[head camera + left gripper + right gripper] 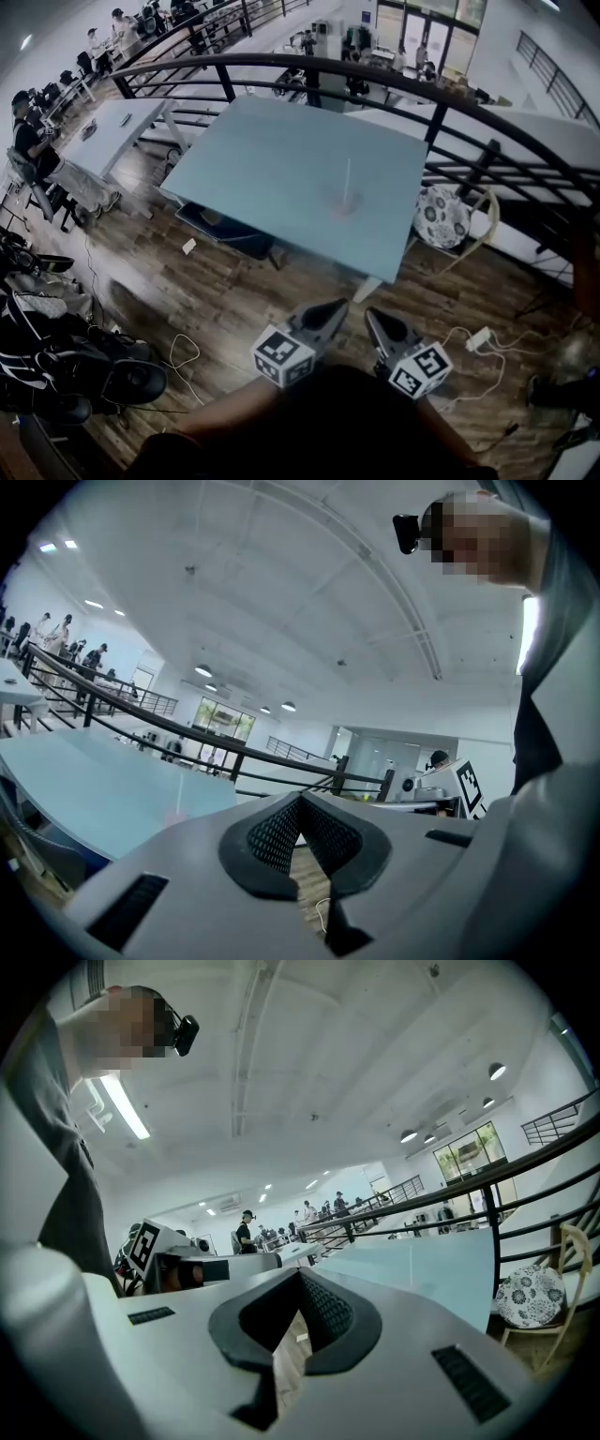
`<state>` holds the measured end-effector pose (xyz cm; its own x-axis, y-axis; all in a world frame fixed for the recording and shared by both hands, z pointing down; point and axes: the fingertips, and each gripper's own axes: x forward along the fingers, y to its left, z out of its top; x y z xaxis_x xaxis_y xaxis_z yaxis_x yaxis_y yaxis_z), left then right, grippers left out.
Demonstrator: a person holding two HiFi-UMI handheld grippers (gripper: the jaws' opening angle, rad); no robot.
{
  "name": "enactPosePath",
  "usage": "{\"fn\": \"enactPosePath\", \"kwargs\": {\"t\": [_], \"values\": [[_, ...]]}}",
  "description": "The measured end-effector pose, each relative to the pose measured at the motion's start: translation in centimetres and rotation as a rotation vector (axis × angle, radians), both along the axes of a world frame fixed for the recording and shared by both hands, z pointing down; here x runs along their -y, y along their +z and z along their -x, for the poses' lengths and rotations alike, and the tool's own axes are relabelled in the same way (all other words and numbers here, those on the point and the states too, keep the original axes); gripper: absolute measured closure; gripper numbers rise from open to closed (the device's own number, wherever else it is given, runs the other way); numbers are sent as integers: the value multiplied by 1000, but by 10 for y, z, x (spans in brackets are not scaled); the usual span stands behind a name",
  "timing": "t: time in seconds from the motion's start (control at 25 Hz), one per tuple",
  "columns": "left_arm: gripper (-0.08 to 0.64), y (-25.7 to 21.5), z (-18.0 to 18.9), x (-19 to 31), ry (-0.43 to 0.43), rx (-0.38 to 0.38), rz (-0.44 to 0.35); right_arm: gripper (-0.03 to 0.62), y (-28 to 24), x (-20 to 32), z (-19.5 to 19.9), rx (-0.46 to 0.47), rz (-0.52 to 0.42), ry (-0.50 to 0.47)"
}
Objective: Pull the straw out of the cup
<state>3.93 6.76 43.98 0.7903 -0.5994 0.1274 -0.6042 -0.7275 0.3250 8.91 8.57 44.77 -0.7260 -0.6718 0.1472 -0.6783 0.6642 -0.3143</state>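
In the head view a clear cup point(346, 203) stands on the pale blue table point(272, 169), right of the table's middle, with a thin straw point(348, 178) upright in it. Both grippers hang over the wooden floor short of the table's near edge, side by side and well apart from the cup. The left gripper point(338, 305) and the right gripper point(371, 315) point toward the table, jaws together and empty. The left gripper view shows its pads meeting at the tips point(300, 797), with the cup and straw point(178, 799) faint and far off at the left. The right gripper point(300, 1274) is shut too.
A curved black railing point(412, 94) runs behind the table. A chair with a patterned cushion point(441, 216) stands at the table's right. White tables point(117, 131) and several people are at the far left. Bags point(66, 366) and cables point(469, 342) lie on the floor.
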Motion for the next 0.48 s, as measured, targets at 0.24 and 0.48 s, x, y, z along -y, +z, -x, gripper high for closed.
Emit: {"fn": "enactPosePath", "kwargs": {"t": [0.24,0.48], "values": [[548,5,39,18,2,-2,9,584,6,19,41,-2,14,-7],[548,12,64,30,-5,-14,28,584,12,29,66,-3,29,-16]]}}
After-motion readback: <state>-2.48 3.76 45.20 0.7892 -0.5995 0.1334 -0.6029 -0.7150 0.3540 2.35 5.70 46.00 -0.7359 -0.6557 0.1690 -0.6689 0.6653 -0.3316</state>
